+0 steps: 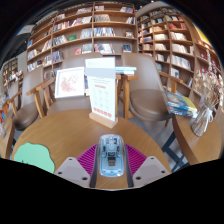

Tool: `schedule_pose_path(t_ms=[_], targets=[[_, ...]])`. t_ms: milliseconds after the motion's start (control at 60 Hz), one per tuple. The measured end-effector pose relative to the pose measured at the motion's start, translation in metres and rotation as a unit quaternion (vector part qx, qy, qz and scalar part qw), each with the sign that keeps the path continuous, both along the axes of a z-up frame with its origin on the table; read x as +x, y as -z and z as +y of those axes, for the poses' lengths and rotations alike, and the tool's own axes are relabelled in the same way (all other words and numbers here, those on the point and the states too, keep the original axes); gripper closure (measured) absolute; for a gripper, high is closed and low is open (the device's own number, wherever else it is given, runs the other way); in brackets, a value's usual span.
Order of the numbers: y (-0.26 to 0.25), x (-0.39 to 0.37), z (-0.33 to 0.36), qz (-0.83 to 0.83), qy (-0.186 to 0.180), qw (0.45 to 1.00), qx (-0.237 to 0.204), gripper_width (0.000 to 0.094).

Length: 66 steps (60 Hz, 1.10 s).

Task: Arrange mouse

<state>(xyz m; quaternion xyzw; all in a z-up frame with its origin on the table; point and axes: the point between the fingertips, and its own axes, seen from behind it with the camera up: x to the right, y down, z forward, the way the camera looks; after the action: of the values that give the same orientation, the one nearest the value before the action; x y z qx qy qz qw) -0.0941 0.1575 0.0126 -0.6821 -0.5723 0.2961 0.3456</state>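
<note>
Wooden bookshelves [85, 30] fill the far side of the room, well beyond the tongs, packed row on row with books. Nearer, wooden chairs [150, 100] stand around the far edge of the desk, one off to the right of the tongs and another [35, 100] off to the left. The desk [70, 130] itself is round-edged and of pale brown wood, spreading out ahead of the tongs.

On the desk, straight ahead of the fingers and well apart from them, an upright sign stand [102, 95] carries a white printed sheet; a framed white board [70, 82] leans behind it, a little to the left. A green, wavy-edged shape [33, 157] lies on the desk just left of the left finger.

The tongs [111, 165] reach forward low over the desk, their pink pads [88, 158] showing on either side of the mouse. The mouse [111, 155] sits between the two fingers; it is pale grey and see-through in places, with small parts visible inside. Its long axis runs straight away along the fingers, one end pointing towards the sign stand. Both pads seem to press against its sides, so the tongs look closed on it.
</note>
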Motion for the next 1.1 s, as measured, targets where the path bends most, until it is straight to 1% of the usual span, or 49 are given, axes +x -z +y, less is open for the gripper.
schedule_pose_path(t_ms=[83,133,217,267,317,417,467,517,567,583,650,700,733,783,867,883,900,967,983,1017,1100], targets=[[-0.045,0.015,-0.017,0.032,0.006,0.999,0.01,0.0516],[-0.071,0.024,-0.037,0.051,-0.004,0.999,0.012,0.0516],[-0.1,0.034,-0.091,0.065,-0.025,0.998,-0.012,0.0516],[-0.107,0.038,-0.126,0.067,-0.044,0.996,-0.03,0.0516],[-0.11,0.042,-0.158,0.067,-0.057,0.995,-0.036,0.0517],[-0.094,0.048,-0.221,0.057,-0.081,0.994,-0.04,0.0518],[-0.076,0.054,-0.244,0.048,-0.09,0.994,-0.045,0.0517],[-0.053,0.05,-0.266,0.037,-0.091,0.995,-0.033,0.0516],[-0.027,0.049,-0.279,0.022,-0.095,0.995,-0.012,0.0517],[-0.018,0.056,-0.276,0.017,-0.1,0.995,-0.009,0.0517],[0.011,0.057,-0.289,-0.012,-0.1,0.995,-0.004,0.0518],[0.022,0.059,-0.29,-0.022,-0.095,0.995,-0.004,0.0515],[0.021,0.059,-0.287,-0.011,-0.096,0.995,0.003,0.0513],[0.022,0.06,-0.287,-0.013,-0.093,0.996,0.01,0.0484],[0.022,0.061,-0.291,-0.019,-0.098,0.995,-0.001,0.0433],[0.022,0.063,-0.292,-0.022,-0.098,0.995,-0.005,0.0399],[0.021,0.066,-0.291,-0.023,-0.094,0.995,-0.008,0.0345],[0.006,0.075,-0.286,-0.02,-0.081,0.996,-0.012,0.0079],[-0.001,0.077,-0.285,-0.015,-0.081,0.997,-0.01,0.0078],[-0.017,0.082,-0.281,-0.006,-0.082,0.997,-0.008,0.0106],[-0.059,0.113,-0.276,0.022,-0.087,0.996,0.001,0.0078]])
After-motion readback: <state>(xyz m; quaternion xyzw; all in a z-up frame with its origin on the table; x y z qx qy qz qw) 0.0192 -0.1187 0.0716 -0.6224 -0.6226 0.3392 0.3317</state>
